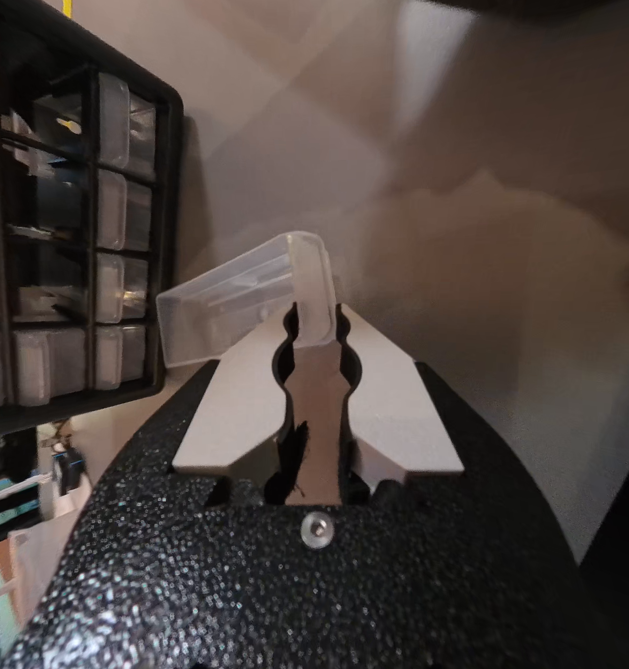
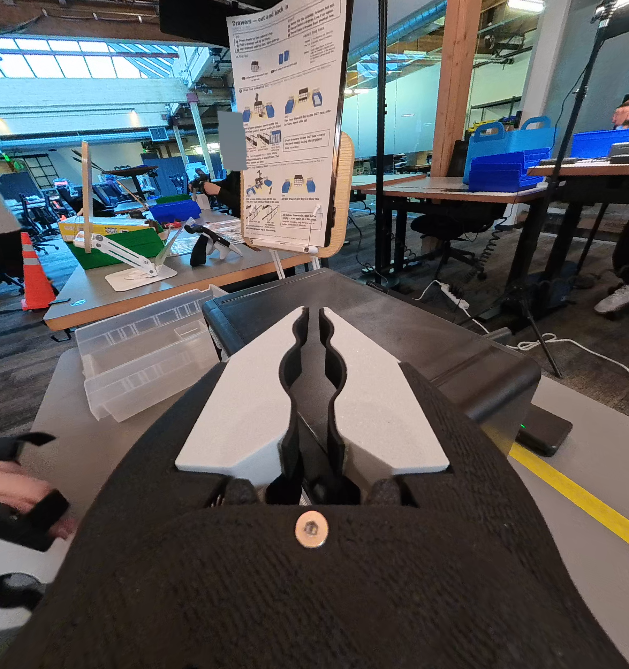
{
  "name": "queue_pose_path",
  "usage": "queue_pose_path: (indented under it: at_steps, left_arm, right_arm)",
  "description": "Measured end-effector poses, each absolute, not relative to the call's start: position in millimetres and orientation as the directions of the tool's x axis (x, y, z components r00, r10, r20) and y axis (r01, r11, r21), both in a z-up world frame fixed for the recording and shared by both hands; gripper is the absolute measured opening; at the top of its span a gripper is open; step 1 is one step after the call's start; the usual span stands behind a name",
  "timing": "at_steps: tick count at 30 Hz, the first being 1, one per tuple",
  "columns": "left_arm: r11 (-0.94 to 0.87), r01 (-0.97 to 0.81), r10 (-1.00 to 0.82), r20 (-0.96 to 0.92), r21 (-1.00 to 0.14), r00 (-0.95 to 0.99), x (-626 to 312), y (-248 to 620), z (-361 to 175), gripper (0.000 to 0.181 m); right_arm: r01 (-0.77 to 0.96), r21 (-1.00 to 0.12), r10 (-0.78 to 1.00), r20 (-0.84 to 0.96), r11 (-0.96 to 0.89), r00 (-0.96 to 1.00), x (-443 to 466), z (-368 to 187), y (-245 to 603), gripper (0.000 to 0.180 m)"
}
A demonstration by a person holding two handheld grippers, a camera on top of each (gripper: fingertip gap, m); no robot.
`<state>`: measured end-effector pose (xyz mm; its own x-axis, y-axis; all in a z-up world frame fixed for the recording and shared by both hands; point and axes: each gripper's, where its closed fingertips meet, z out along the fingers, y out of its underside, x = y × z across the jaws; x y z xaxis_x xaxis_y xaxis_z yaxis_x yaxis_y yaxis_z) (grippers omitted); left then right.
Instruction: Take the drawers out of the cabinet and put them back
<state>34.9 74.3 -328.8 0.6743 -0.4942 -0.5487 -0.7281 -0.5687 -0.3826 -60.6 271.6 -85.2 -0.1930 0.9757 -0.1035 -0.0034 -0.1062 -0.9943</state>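
Note:
In the left wrist view the black cabinet (image 1: 168, 217) stands at the left, its grid front holding several clear drawers (image 1: 112, 202), with some slots dark. My left gripper (image 1: 315, 311) is shut on the front lip of a clear small drawer (image 1: 226, 307). The drawer is outside the cabinet, tilted, with its body pointing left toward the cabinet front. In the right wrist view my right gripper (image 2: 313, 312) is shut and empty, lying over the cabinet's flat black top (image 2: 396, 325). I cannot tell whether it touches the top.
A clear plastic tray (image 2: 142, 358) with dividers lies left of the cabinet on the grey table (image 2: 577, 452). An instruction sheet on a stand (image 2: 291, 126) is behind. A yellow tape line (image 2: 577, 503) and a black device (image 2: 545, 434) are at the right. A hand with the other gripper (image 2: 16, 506) shows at the lower left.

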Motion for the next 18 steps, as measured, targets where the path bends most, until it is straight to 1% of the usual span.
queue_pose_path:
  at_steps: [1,4,6,10,18]
  left_arm:
    - [-0.556,-0.747,-0.506,-0.564,-0.365,0.653,31.7,71.5,-326.3,0.017]
    - [-0.495,-0.800,-0.530,-0.611,-0.340,0.588,23.5,67.1,-312.0,0.017]
    - [-0.467,-0.819,-0.512,-0.652,-0.334,0.558,14.8,69.0,-295.8,0.017]
    - [-0.451,-0.817,-0.481,-0.673,-0.360,0.562,0.5,76.6,-268.8,0.017]
    - [-0.434,-0.840,-0.538,-0.655,-0.324,0.531,-20.4,90.4,-261.0,0.017]
  right_arm:
    - [-0.003,-0.994,0.976,-0.103,-0.106,-0.193,-60.6,-85.2,271.5,0.004]
    - [-0.003,-0.994,0.976,-0.103,-0.105,-0.193,-60.6,-85.2,271.4,0.004]
    - [-0.003,-0.994,0.975,-0.104,-0.107,-0.194,-60.5,-85.1,271.5,0.004]
    - [-0.003,-0.994,0.976,-0.105,-0.107,-0.193,-60.4,-85.2,271.5,0.004]
    - [-0.003,-0.994,0.975,-0.105,-0.108,-0.194,-60.3,-85.3,271.5,0.004]
